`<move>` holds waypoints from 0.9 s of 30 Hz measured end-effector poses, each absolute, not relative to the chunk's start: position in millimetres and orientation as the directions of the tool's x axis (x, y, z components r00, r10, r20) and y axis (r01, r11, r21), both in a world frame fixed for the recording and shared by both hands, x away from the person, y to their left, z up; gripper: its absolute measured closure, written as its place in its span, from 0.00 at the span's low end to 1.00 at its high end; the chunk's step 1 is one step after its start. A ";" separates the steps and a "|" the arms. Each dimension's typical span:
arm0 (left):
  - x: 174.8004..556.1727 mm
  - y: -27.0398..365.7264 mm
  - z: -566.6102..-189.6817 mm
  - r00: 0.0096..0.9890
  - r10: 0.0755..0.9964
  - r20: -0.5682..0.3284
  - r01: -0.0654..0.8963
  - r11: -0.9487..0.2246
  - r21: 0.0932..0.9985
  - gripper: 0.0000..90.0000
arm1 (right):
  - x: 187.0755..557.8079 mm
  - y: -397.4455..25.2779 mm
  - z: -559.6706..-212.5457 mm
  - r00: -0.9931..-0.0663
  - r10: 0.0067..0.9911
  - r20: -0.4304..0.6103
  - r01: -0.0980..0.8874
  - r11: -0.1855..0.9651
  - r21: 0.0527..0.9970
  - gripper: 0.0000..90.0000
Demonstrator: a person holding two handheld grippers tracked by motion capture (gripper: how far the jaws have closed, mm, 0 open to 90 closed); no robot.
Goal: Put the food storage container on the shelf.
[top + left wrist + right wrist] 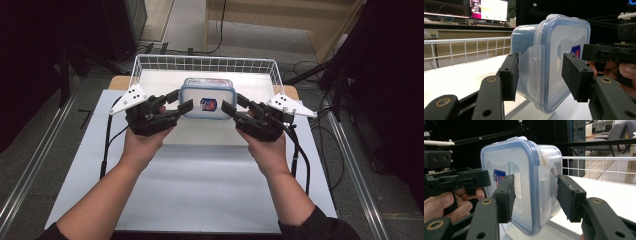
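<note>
White table [200, 190], lidded container [208, 97], contents possibly food, grippers flanking it

The container [208, 98] is glossy translucent plastic, blue-rimmed lid smooth — the basket [150, 62] white-coated wire, the tool [539, 75] pads matt black.

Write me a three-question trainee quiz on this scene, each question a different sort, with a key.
1. True or false: the plastic container has its blue-rimmed lid on.
2. Multiple choice: the jaws of the left hand-held gripper stand (A) at the latch flap on the container's side, (B) on the wire basket, (C) on a cable.
3. Fill in: the right hand-held gripper has its jaws on either side of the container's ____ and latch flap.

Key: 1 true. 2 A. 3 lid edge.
</note>
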State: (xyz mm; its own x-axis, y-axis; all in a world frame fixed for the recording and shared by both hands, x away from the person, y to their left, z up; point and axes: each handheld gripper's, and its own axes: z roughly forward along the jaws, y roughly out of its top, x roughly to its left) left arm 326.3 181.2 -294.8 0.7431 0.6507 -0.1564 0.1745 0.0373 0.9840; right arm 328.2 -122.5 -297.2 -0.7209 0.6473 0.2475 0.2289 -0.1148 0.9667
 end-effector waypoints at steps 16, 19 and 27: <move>354.3 181.3 -295.1 0.729 0.656 -0.194 0.196 0.071 0.978 0.54 | 357.3 -120.9 -296.0 -0.705 0.649 0.287 0.260 -0.141 0.955 0.56; 355.8 182.2 -294.9 0.727 0.653 -0.214 0.212 0.084 0.974 0.55 | 359.1 -121.3 -295.2 -0.705 0.646 0.293 0.270 -0.138 0.953 0.56; 364.9 184.9 -293.0 0.713 0.634 -0.299 0.305 0.103 0.947 0.55 | 367.6 -122.2 -292.0 -0.698 0.635 0.332 0.340 -0.115 0.933 0.57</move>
